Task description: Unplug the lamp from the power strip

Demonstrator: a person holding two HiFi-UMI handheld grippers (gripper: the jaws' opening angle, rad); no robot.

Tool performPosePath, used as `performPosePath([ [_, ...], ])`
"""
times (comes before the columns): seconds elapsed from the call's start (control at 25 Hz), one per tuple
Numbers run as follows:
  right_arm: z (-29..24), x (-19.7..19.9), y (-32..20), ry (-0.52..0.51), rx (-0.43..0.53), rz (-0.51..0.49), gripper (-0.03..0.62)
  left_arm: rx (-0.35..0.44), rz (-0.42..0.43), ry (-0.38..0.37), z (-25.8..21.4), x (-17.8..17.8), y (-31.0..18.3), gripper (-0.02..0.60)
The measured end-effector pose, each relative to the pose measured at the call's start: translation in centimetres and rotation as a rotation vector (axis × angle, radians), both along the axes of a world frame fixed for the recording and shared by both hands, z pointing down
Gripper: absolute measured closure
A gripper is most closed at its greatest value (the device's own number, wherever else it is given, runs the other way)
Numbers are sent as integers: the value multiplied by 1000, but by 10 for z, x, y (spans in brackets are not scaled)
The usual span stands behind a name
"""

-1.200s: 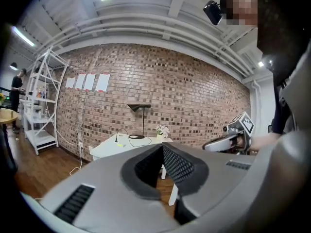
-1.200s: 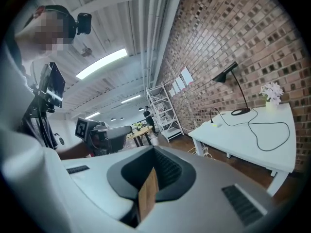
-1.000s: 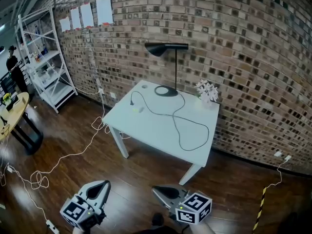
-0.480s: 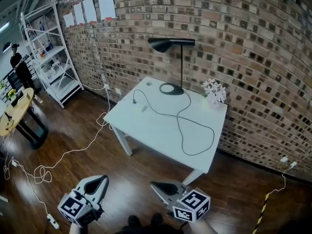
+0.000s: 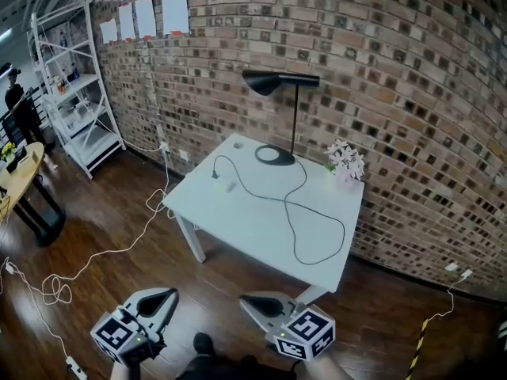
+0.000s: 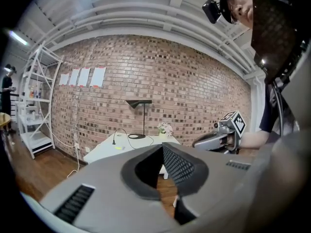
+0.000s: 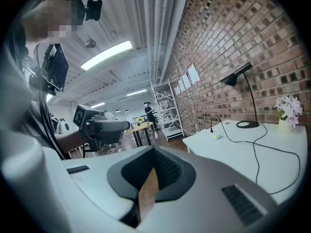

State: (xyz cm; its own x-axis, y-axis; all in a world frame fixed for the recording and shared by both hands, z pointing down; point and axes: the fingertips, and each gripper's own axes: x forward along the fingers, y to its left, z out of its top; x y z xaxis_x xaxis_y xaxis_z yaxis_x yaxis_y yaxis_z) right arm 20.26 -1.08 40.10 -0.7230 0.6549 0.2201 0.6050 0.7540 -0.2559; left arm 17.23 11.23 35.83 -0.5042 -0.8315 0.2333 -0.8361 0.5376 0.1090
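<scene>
At two o'clock on the table [image 5: 245, 212], flowers [image 5: 342, 158] stand in a vase [image 5: 347, 178]; your left gripper [image 5: 168, 294] and right gripper [image 5: 247, 300] are both clenched, empty.

lamp: black desk lamp [image 5: 273, 81], upright at the back edge of the white table [image 5: 238, 220]; thin stem, flat cone head tipped toward the table's left, round disc base.
cord: black cord [image 5: 286, 209] runs from the base, makes one big slack loop over the table's right half, then arcs to the left.
plug: cord end [image 5: 214, 174] on the table's left part; can't tell if it's plugged in.
</scene>
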Motion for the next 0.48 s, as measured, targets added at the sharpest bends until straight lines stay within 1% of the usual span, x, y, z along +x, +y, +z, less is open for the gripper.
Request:
performPosePath([
  [0.08, 0, -12, 2, -1, 26, 32, 595, 30, 15, 11, -1, -14, 5, 588],
  [0.16, 0, -24, 9, -22, 100, 54, 595, 69, 38, 20, -5, -31, 12, 588],
  [0.24, 0, -35, 25, -47, 173, 49, 594, 110, 73, 31, -11, -46, 22, 589],
  [0.28, -2, -40, 35, -50, 178, 43, 594, 126, 91, 34, -14, -53, 28, 589],
  [0.4, -12, -61, 61, -48, 134, 47, 594, 148, 139, 33, -19, -72, 44, 589],
  [0.48, -17, -76, 75, -58, 136, 61, 594, 169, 168, 41, -20, -85, 53, 589],
])
